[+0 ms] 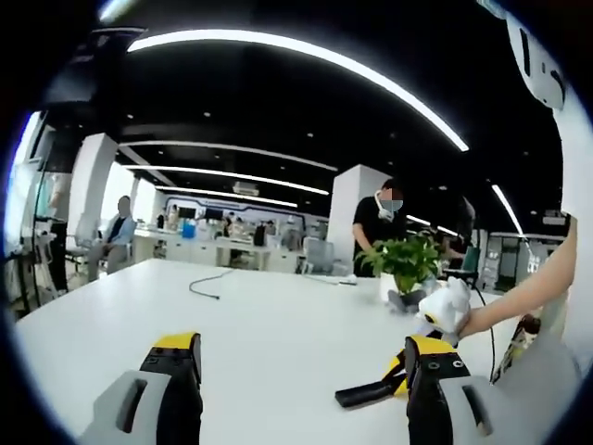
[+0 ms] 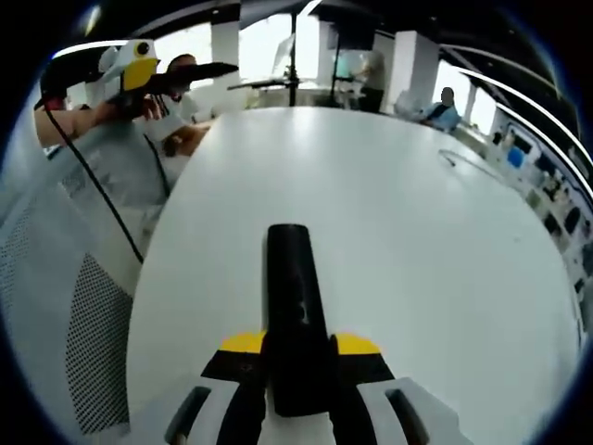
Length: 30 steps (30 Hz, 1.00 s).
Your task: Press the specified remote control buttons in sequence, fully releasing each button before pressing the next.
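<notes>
Remote [image 2: 296,315] — in right gripper's [image 2: 298,357] grip

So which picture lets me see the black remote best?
The right gripper view. There the black remote lies big and centred, clamped between the right gripper jaws, its whole top showing. The left gripper view catches just a small dark end, low beside a jaw.

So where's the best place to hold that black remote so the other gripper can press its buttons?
Grip the remote by its rear end across the narrow width, coming lengthwise from behind. It is long and slim, and the right gripper is closed on that end, so the rest projects forward over the white table, reachable from above.
</notes>
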### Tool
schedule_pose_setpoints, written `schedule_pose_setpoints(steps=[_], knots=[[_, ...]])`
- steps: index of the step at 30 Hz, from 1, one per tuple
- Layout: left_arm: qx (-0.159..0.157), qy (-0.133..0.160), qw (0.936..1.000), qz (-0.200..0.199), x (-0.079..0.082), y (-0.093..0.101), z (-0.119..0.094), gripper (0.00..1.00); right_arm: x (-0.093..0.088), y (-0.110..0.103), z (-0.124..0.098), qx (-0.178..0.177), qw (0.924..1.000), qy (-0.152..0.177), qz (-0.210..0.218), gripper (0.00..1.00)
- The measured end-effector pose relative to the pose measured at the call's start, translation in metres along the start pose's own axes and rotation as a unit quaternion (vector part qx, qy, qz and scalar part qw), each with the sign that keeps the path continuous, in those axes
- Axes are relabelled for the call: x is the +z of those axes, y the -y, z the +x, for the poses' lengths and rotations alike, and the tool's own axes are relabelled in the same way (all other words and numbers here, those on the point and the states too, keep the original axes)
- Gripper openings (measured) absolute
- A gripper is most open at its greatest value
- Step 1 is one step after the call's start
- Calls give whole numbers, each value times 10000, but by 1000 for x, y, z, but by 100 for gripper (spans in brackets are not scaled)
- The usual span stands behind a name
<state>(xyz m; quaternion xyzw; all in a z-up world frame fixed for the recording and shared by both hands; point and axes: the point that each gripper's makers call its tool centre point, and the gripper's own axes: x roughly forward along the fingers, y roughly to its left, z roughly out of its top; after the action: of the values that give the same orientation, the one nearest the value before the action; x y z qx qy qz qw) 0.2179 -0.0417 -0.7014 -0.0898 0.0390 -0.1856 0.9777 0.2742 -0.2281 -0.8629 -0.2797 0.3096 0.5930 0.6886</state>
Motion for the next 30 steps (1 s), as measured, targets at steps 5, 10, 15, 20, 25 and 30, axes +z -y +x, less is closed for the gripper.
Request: schedule_pose_setpoints(steps=[5, 10, 15, 20, 25, 30], knots=[[161, -91, 9998, -100, -3, -8, 0, 94, 2, 6, -1, 50, 10000, -62, -48, 23], [160, -271, 9992, 240, -9, -4, 1, 93, 3, 12, 1, 68, 9999, -61, -54, 23], [162, -387, 9986, 322, -12, -5, 2, 92, 4, 19, 2, 93, 9999, -83, -88, 23], [192, -549, 9967, 566, -18, -5, 2, 90, 5, 26, 3, 108, 9999, -65, -103, 23], [265, -634, 9947, 760, -20, -8, 1, 89, 6, 31, 6, 150, 9997, -107, -131, 22], [241, -720, 9934, 860, -23, -7, 1, 89, 8, 36, 7, 173, 9997, -145, -138, 22]])
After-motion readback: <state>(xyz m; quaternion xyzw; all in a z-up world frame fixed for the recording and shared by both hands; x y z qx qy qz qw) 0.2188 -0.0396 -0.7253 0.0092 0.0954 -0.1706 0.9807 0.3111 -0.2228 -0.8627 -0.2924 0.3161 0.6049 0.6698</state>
